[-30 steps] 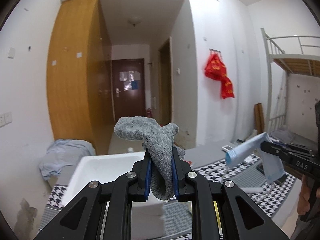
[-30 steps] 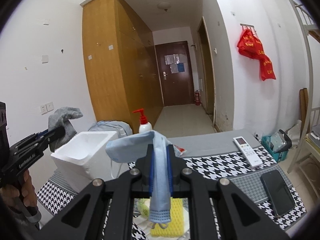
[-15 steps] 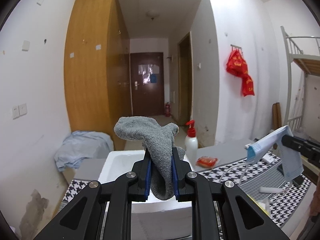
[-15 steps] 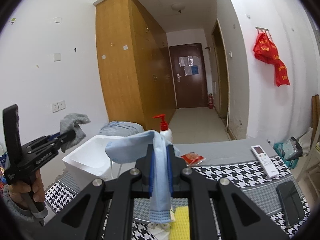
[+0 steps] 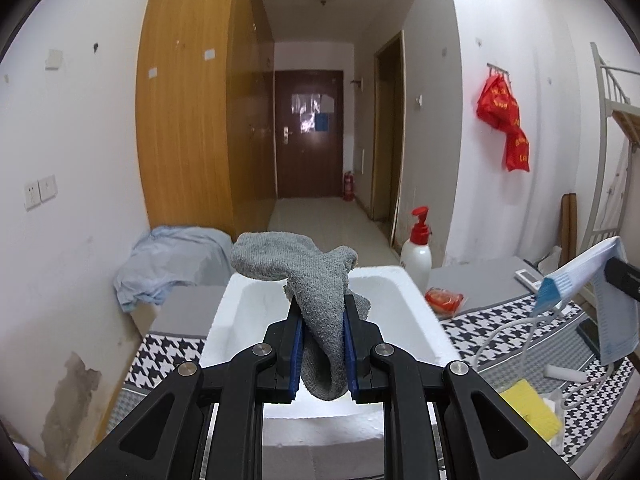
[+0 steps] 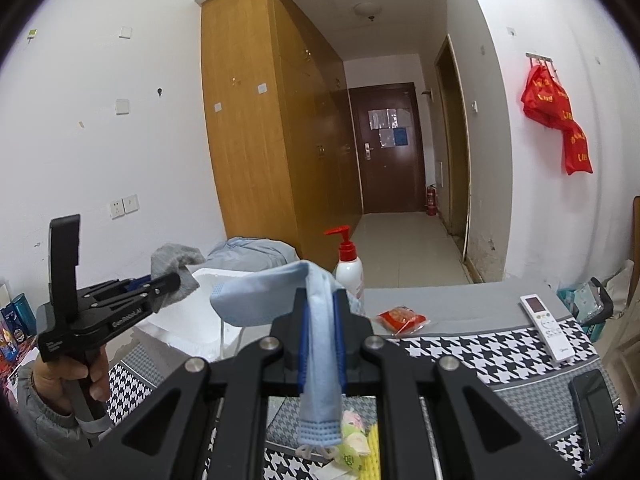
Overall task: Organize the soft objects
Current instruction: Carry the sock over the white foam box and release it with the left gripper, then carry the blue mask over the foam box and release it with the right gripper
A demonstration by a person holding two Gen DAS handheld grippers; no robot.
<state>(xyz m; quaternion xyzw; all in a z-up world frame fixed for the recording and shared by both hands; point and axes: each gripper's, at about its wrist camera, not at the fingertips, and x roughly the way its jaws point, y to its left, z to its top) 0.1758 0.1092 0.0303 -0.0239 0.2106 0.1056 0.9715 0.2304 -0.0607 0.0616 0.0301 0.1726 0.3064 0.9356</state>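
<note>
Dropping the grey sock (image 5: 316, 300) cleanly looks like the step in hand: the left hand-held gripper (image 5: 320, 350) is clenched on it, and the sock hangs over the near part of the white foam box (image 5: 424, 320), which stands at the left of the houndstooth-covered desk (image 6: 480, 352). I would carry it a little farther over the hollow and lower it before letting go, so the draped toe does not catch on the rim. To the right, the right hand-held gripper (image 6: 320, 344) is closed on a blue face mask (image 6: 316, 320), held above the desk near the box. Its loose ear loops dangle, so it should wait, then go in the same way without snagging the pump bottle (image 6: 348, 268) behind the box.
</note>
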